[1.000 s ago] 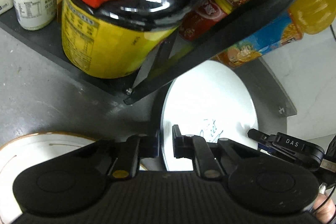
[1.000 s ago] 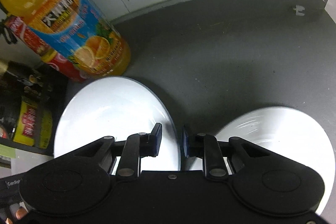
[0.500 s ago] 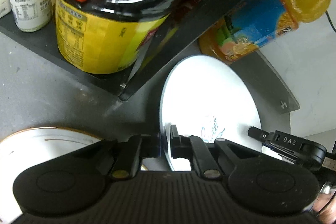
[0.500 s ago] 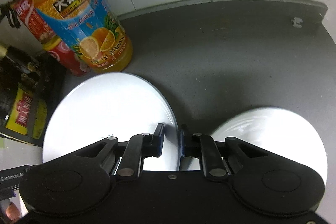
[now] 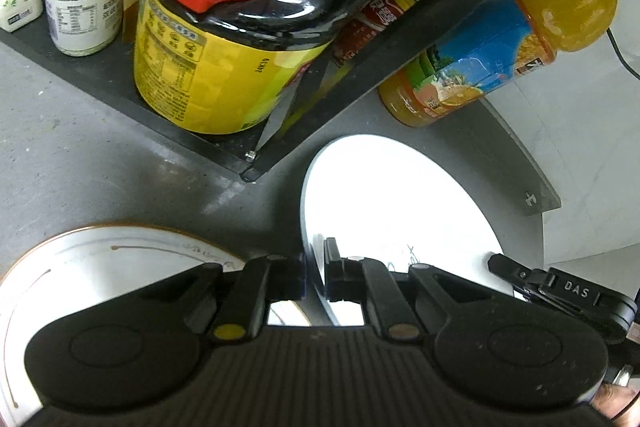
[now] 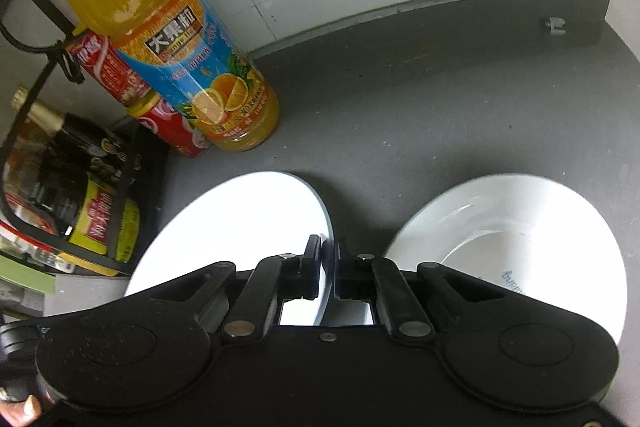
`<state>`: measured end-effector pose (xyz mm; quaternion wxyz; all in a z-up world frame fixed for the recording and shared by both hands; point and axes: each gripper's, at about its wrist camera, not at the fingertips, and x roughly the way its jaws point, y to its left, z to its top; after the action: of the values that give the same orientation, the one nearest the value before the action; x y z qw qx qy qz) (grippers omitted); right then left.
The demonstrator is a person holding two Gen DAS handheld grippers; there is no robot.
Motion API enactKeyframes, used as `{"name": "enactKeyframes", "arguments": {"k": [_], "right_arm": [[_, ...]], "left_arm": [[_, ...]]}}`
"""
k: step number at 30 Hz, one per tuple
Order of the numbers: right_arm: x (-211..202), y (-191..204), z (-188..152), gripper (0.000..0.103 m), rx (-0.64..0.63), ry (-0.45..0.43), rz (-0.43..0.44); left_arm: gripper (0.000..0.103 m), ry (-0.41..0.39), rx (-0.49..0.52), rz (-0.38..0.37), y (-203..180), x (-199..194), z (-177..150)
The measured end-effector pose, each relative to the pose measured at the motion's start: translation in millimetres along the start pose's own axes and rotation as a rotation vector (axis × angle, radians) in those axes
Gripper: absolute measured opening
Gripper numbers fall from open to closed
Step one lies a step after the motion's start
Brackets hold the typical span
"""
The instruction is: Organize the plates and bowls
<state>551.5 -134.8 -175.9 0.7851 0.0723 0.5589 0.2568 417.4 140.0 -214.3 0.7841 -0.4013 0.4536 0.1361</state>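
Two grippers, left gripper [image 5: 314, 277] and right gripper [image 6: 328, 273], each clamp one smooth white plate [image 5: 400, 207] by opposite rims. Ahead of the right gripper stands an orange juice bottle [image 6: 192, 67] whose label reads "Orange"; a white bowl [image 6: 520, 239] lies to its right.

Light fell hard from above. The white plate [image 5: 400, 211] just ahead of the jaws was blown out to a flat glare in both views, its markings nearly lost. The dark jug [image 5: 256, 7] up and left of the jaws carried sharp highlights. Fisheye bending curved the tabletop [image 6: 420, 115] edge and the orange bottle [image 6: 168, 39]. Corners fell dark. Focus stayed fairly crisp, though the plate's rim [image 6: 192, 215] looked slightly smeared.
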Motion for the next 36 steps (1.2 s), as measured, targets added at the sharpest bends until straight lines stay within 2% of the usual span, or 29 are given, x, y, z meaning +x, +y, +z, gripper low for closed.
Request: {"name": "enactKeyframes", "arguments": {"k": [9, 20, 36], "right_arm": [[-17, -3, 1, 0.005, 0.035, -0.018, 0.086], [-44, 1, -6, 0.005, 0.015, -0.034, 0.149], [-52, 25, -49, 0.005, -0.063, 0.02, 0.264]], "left_arm": [[0.006, -0.022, -0.043, 0.016, 5, -15, -8], [0.006, -0.074, -0.067, 0.006, 3, -59, -21], [0.006, -0.146, -0.144, 0.045, 42, -115, -61]]}}
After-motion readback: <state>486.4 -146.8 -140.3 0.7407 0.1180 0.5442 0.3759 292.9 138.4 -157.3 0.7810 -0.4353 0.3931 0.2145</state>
